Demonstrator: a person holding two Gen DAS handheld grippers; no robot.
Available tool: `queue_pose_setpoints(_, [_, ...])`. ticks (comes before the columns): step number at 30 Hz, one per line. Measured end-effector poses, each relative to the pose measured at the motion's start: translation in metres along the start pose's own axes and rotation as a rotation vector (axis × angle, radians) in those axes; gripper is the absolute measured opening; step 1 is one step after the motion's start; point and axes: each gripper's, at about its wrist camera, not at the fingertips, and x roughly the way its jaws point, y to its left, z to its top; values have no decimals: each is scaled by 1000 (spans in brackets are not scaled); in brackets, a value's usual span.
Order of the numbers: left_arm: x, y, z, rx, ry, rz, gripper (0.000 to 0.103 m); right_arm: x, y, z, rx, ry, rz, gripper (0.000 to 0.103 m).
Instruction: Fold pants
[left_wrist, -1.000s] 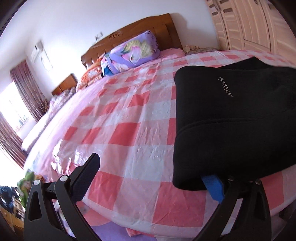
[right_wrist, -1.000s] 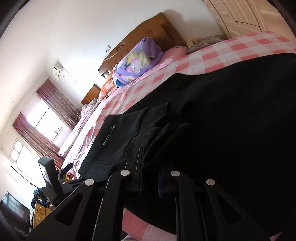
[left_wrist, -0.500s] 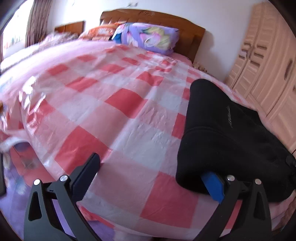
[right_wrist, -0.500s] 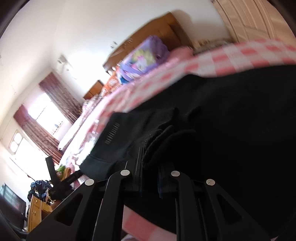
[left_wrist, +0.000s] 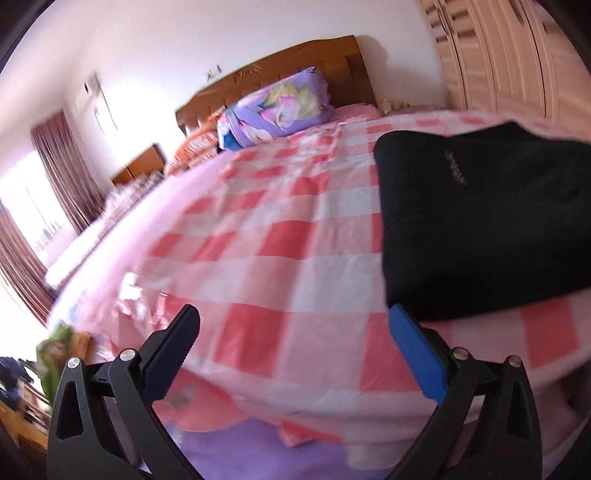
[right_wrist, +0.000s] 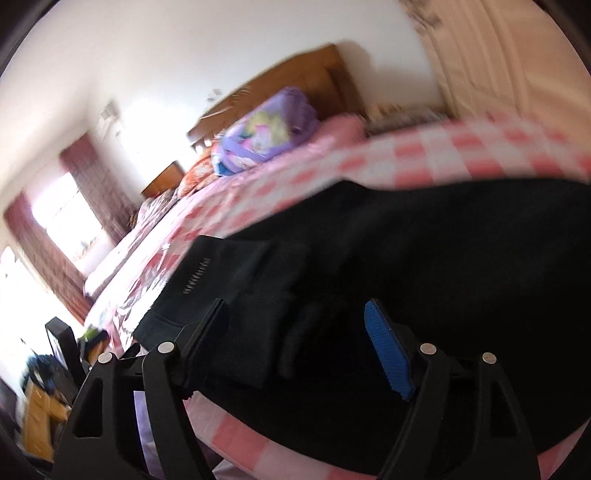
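The right gripper (right_wrist: 295, 317) stands wide with its jaws opening; a bunched fold of the black pants (right_wrist: 424, 258) lies between the fingers, but neither the black finger nor the ribbed blue pad (right_wrist: 386, 349) presses on it. The gripper points down at a slant over the near edge of the bed (right_wrist: 424, 147). The pants are soft, matte, thick knit, folded into a broad dark slab with a small square flap on top and a line of pale lettering near the left corner. They lie on the bed's near right part, close to its edge.

The left gripper (left_wrist: 291, 321) is also spread wide with nothing between its fingers, only checked sheet below. Its blue pad (left_wrist: 413, 354) sits just beside the near corner of the pants (left_wrist: 480, 221), apart from it by a thin strip of sheet. It too tilts downward, held off the foot of the bed.

The sheet (left_wrist: 277, 240) is a glossy, crinkled cover in red, pink and white squares, draping over the rounded mattress edge. Farther back lies a rolled purple floral quilt (left_wrist: 273, 107) against a carved wooden headboard (left_wrist: 295, 62). A pale panelled wardrobe (left_wrist: 498, 55) stands at the right, dark red curtains (left_wrist: 62, 170) frame a bright window at the left, and a wooden nightstand (left_wrist: 142, 166) sits beside the bed. Both views are blurred.
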Motion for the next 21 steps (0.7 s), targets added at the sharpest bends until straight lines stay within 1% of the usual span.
queue_pose_setpoints(2, [-2, 3, 3, -3, -9, 16, 102, 8, 25, 5, -85, 2, 45, 75])
queue_pose_setpoints(4, [-1, 4, 7, -18, -10, 13, 102, 28, 54, 5, -187, 37, 85, 76])
queue_pose_setpoints(5, [-1, 4, 9, -22, -10, 13, 102, 37, 63, 3, -220, 57, 90, 76])
queue_pose_setpoints(6, [-1, 3, 10, -21, -11, 19, 102, 53, 71, 0, -254, 97, 81, 76])
queue_pose_setpoints(7, [-1, 2, 12, -12, -13, 35, 102, 62, 72, -2, -260, 125, 69, 76])
queue_pose_setpoints(8, [0, 1, 12, -7, -13, 45, 102, 77, 70, -6, -249, 176, 38, 76])
queue_pose_setpoints(9, [1, 1, 12, -1, -11, 59, 102, 87, 63, -11, -231, 200, 15, 76])
queue_pose_setpoints(10, [2, 2, 11, -1, -8, 63, 102, 86, 59, -12, -231, 175, 31, 76])
queue_pose_setpoints(12, [6, 7, 8, -16, 9, 66, 102, 83, 55, -13, -235, 175, 53, 76])
queue_pose_setpoints(16, [14, 15, 2, -45, 38, 67, 102, 80, 53, -5, -189, 186, 42, 77])
queue_pose_setpoints(18, [15, 16, 0, -40, 43, 78, 102, 76, 54, 2, -174, 164, 27, 79])
queue_pose_setpoints(20, [14, 17, 1, -25, 43, 103, 102, 72, 61, 9, -189, 135, 44, 80])
queue_pose_setpoints(21, [13, 19, 2, -21, 43, 118, 102, 73, 65, 10, -200, 123, 53, 84])
